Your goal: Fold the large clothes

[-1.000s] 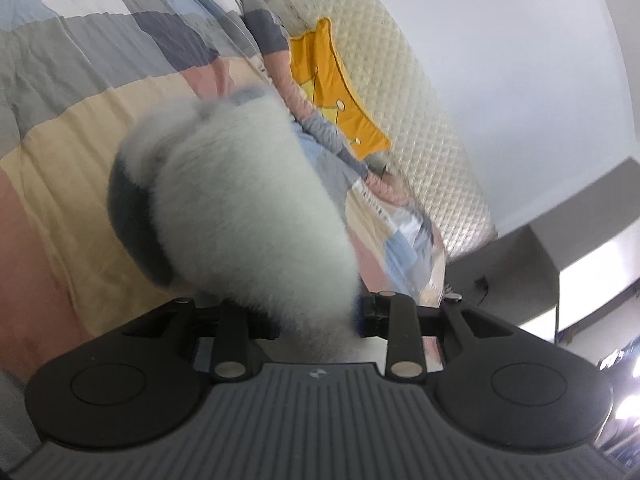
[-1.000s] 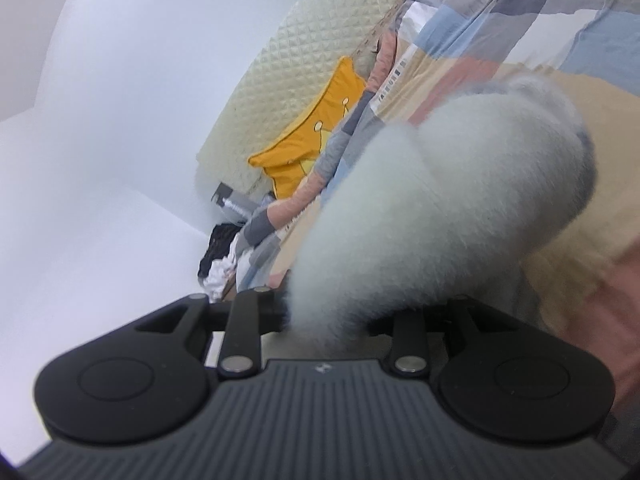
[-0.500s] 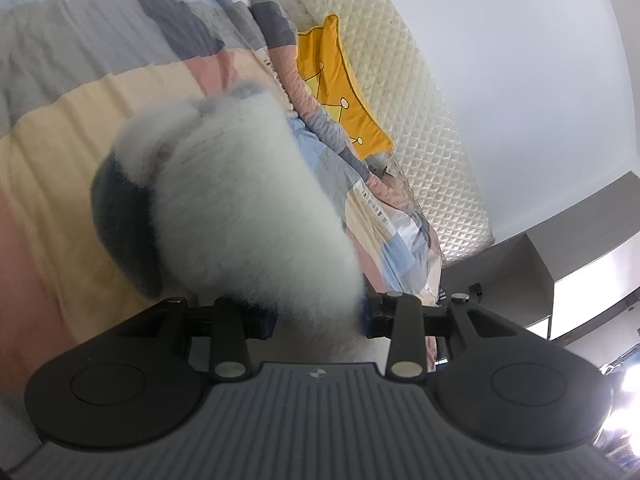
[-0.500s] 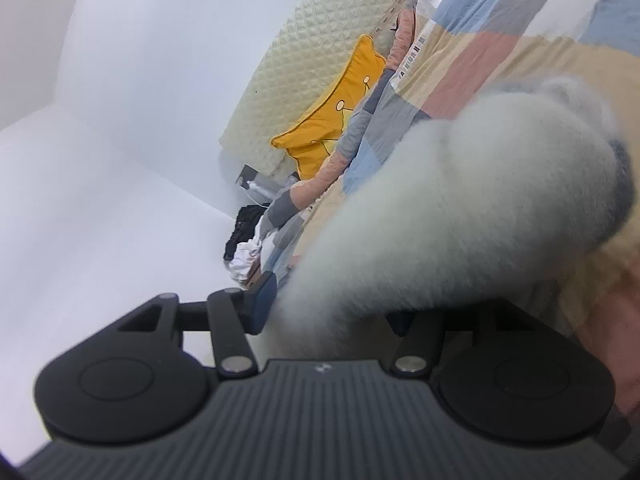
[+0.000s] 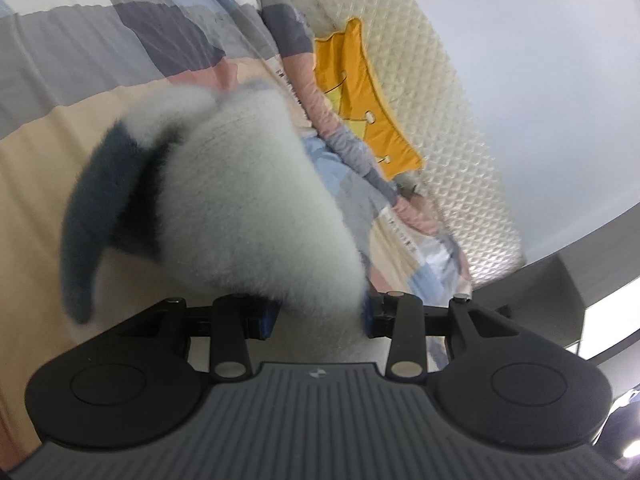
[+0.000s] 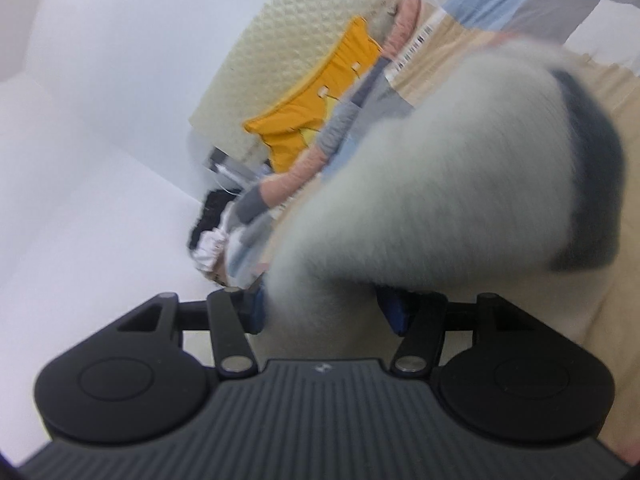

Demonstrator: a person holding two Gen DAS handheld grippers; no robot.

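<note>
In the left wrist view, the left gripper [image 5: 318,314] has its fingers [image 5: 262,316] partway apart with a thick wad of the fluffy pale garment [image 5: 248,200] filling the gap; the fleece spills over both pads, so I cannot tell whether they press on it or just bracket it. The garment bulges out ahead of the fingers, and a dark blue-grey part [image 5: 96,208] of it droops to the left of the left finger. Beyond it lies the patchwork bedspread [image 5: 100,40] on the bed. Ahead and to the right of the fingers, a yellow cushion [image 5: 360,100] leans on the quilted cream headboard [image 5: 440,100].

In the right wrist view, the right gripper [image 6: 324,314] has its fingers [image 6: 394,312] set wider, with the same garment [image 6: 440,180] running between them and rising ahead to the right; here too the grip is hidden by fleece. Ahead and left of the fingers sit the cushion [image 6: 320,112] and a heap of dark and white clothes [image 6: 212,232].
</note>
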